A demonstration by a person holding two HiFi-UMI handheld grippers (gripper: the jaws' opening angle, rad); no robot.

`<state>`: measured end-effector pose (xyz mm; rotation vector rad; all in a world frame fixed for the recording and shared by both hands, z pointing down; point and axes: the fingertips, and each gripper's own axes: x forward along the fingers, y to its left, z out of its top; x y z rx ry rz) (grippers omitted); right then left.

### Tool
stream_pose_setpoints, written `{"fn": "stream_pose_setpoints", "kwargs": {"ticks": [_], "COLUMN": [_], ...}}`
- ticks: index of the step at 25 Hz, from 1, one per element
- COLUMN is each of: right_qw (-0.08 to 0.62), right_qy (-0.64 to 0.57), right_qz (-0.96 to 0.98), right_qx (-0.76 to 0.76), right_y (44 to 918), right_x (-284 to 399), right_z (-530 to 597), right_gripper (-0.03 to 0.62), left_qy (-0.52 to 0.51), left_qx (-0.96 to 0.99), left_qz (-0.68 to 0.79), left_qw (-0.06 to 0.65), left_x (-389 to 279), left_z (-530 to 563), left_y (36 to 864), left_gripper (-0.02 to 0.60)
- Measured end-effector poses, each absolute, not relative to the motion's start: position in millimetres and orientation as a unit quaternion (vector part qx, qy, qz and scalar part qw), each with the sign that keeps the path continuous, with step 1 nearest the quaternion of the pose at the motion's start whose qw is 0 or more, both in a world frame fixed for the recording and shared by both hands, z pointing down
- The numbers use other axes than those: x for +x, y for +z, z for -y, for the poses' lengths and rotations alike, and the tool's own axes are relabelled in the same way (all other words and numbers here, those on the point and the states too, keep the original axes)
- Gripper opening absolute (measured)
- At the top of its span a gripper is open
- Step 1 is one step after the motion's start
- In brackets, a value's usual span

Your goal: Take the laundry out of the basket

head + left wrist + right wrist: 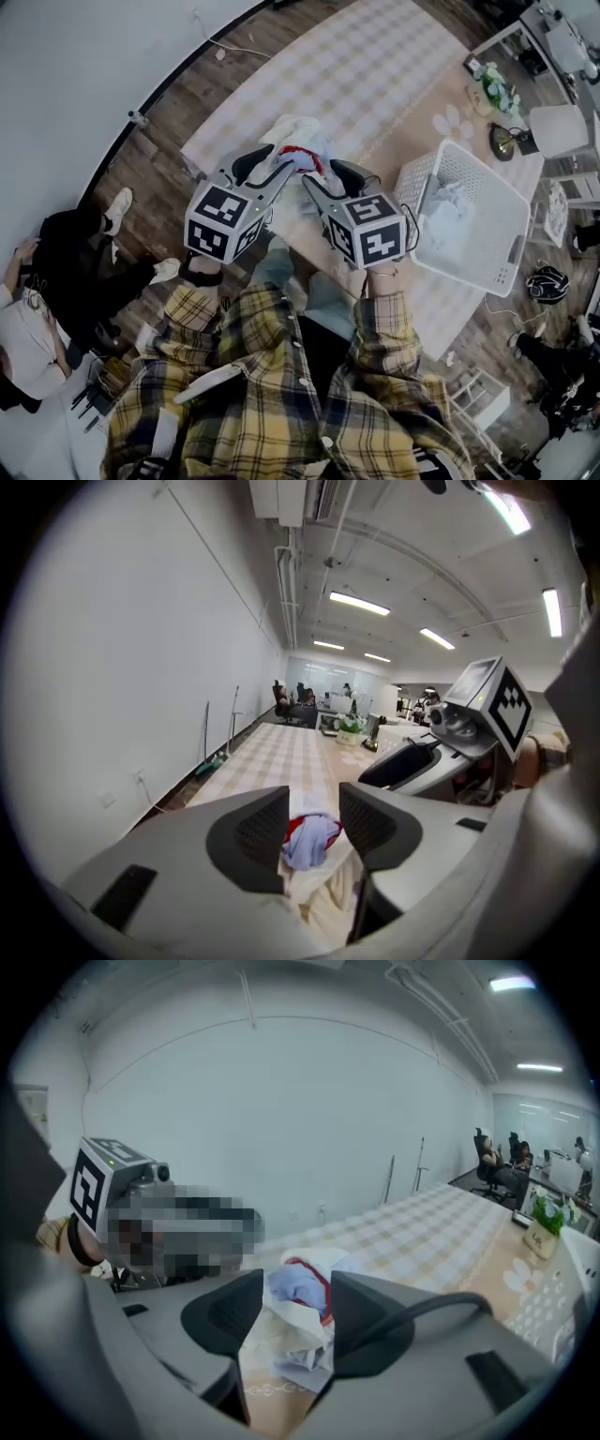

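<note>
A small pile of laundry [298,141], white cloth with a pale blue piece and a red edge, lies on the checked tablecloth [375,66]. Both grippers hang over its near side. My left gripper [267,167] is open; in the left gripper view the blue and white cloth [309,841] sits in the gap between its jaws, free of the pads. My right gripper [333,178] is open too, with crumpled white cloth [295,1288] lying loose between its jaws. The white plastic laundry basket [506,202] stands on the table to the right and still holds a pale garment [448,211].
The table runs away from me, with a small plant [494,89] and a dark round object [503,141] at its far right end. A seated person [56,272] is on the floor at the left by the wall. A white chair [562,127] stands beyond the basket.
</note>
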<state>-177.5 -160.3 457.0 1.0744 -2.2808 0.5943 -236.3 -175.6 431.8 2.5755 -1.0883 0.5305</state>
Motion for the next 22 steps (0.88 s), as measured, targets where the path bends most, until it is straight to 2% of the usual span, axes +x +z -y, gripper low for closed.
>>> {"fn": "stream_pose_setpoints", "kwargs": {"ticks": [2, 6, 8, 10, 13, 16, 22], "right_qw": [0.231, 0.139, 0.1, 0.067, 0.036, 0.032, -0.011], "right_qy": [0.22, 0.212, 0.201, 0.189, 0.179, 0.15, 0.131], "right_qz": [0.861, 0.879, 0.881, 0.88, 0.873, 0.859, 0.822], "right_qx": [0.396, 0.405, 0.418, 0.43, 0.452, 0.488, 0.554], "right_y": [425.8, 361.1, 332.7, 309.2, 288.4, 270.1, 240.6], "right_x": [-176.1, -154.1, -133.1, -108.7, -69.8, -29.1, 59.9], "right_z": [152.6, 137.3, 128.2, 118.3, 103.3, 88.1, 58.0], "right_gripper": [0.244, 0.239, 0.235, 0.18, 0.16, 0.069, 0.011], "left_qy": [0.158, 0.102, 0.077, 0.06, 0.038, 0.024, 0.003], "left_qx": [0.902, 0.92, 0.93, 0.94, 0.954, 0.966, 0.984], "left_qz": [0.376, 0.359, 0.345, 0.325, 0.289, 0.249, 0.17], "left_qw": [0.138, 0.119, 0.1, 0.081, 0.067, 0.061, 0.061], "left_x": [-228.2, -196.9, -173.8, -146.2, -100.3, -54.4, 23.4], "left_z": [168.6, 155.0, 148.8, 141.1, 124.5, 105.0, 69.5], "left_y": [404.9, 350.5, 324.4, 301.2, 275.8, 262.0, 247.8], "left_gripper": [0.203, 0.152, 0.152, 0.152, 0.152, 0.152, 0.135]}}
